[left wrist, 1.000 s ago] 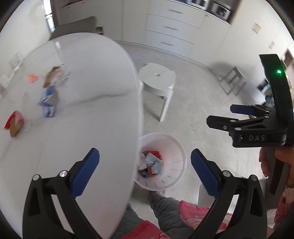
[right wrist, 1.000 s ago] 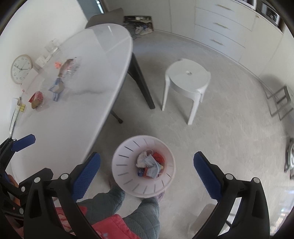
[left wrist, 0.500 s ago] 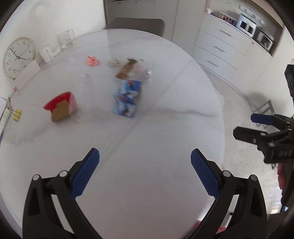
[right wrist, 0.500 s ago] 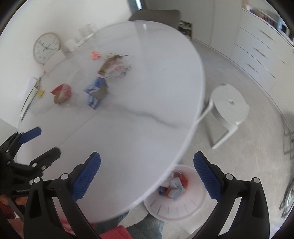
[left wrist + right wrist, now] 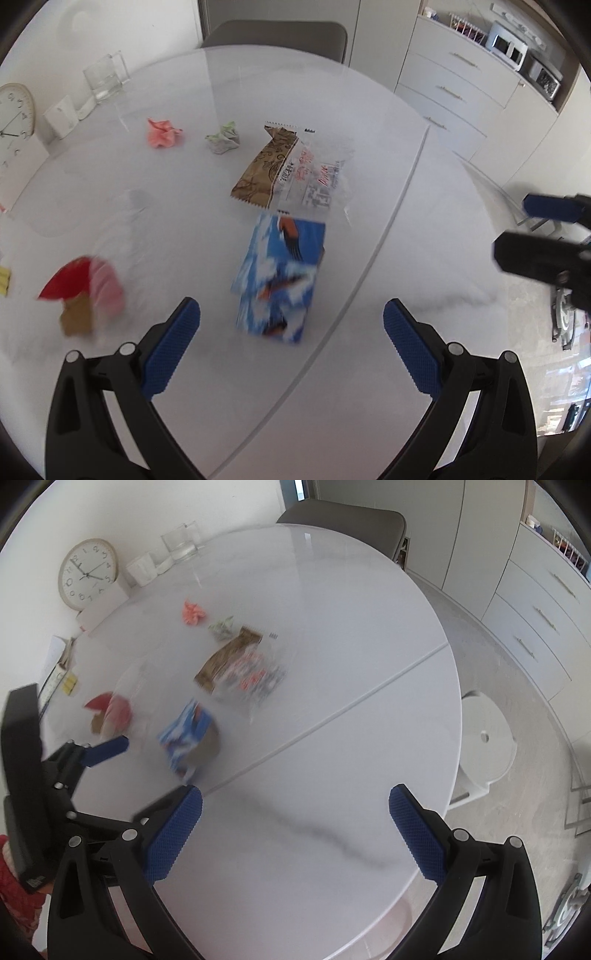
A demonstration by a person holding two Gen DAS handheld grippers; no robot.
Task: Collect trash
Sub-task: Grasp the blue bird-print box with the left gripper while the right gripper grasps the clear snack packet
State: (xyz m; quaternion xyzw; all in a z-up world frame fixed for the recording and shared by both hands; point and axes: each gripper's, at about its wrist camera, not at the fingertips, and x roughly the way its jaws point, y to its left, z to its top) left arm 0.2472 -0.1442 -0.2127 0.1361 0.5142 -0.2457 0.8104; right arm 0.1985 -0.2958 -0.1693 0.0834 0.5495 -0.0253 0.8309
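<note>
On the white table (image 5: 424, 258): blue carton (image 5: 279, 275), apparently lying lengthwise, dead ahead of the left gripper (image 5: 291, 321), jaws spread wide, empty. Right gripper (image 5: 295, 812), likewise agape and empty, sits farther off.

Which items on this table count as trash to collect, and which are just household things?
Trash: blue carton; brown wrapper; clear printed wrapper; red packet; pink wad; pale crumpled wad.

Household things: clock; glass jar; white cup.
</note>
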